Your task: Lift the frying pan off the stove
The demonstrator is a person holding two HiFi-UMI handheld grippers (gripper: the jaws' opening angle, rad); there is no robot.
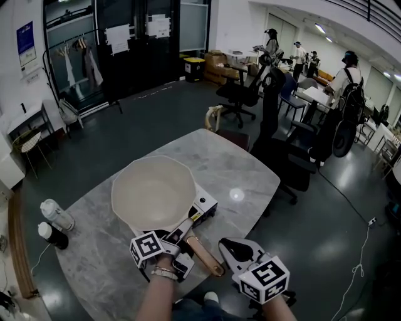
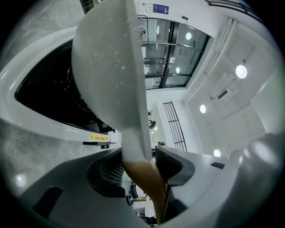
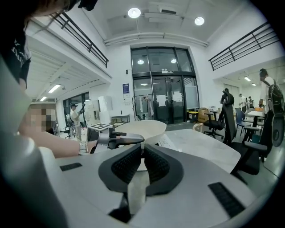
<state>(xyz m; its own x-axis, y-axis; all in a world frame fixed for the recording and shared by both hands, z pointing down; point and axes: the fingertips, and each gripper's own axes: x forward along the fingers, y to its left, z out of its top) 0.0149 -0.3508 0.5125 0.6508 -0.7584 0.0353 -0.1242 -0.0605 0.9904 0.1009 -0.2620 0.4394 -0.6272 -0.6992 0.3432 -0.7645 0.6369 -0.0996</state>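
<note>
Frying pan on stove, handle pinched by left hand-held gripper; right hand-held gripper pressed together.

A dark grey floor with a dull shine runs back to a tall front of black-framed glass doors. The walls are white, and one of them bears a blue poster. Round ceiling lights glow overhead, and black railings line an upper level on both sides. A pale marble table stands in the foreground. Beyond it are black office chairs, cardboard boxes and a clothes rack – people stand at desks far right.
</note>
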